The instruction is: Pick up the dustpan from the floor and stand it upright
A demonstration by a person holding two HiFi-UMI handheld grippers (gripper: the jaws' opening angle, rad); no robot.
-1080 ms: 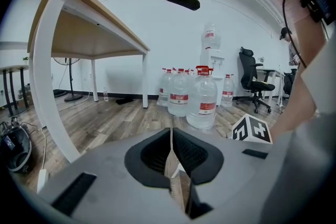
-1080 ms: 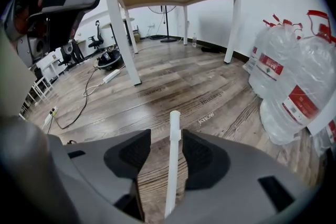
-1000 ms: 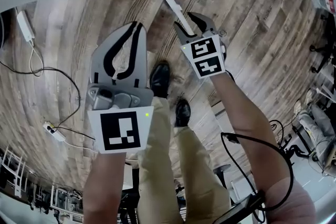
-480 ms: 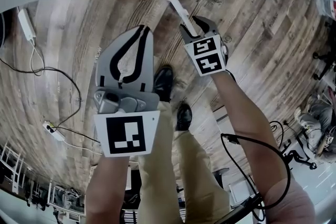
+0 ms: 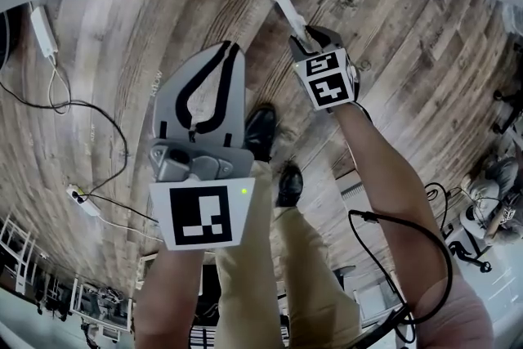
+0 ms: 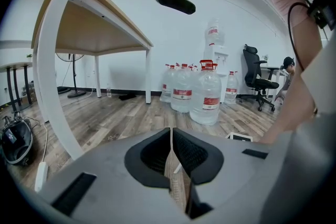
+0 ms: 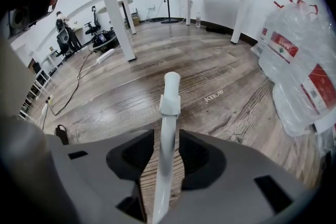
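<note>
One white handle (image 7: 165, 144) (perhaps the dustpan's) tight between right fingers (image 7: 200, 160); left fingers (image 6: 151, 157) together.

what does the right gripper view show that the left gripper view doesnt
Only the right gripper view: the white dustpan handle, clamped in the right tongs. Only the left gripper view: the left tongs closed on nothing, and a water dispenser by the wall. Both: water jugs, a white-legged table and the wood floor.
</note>
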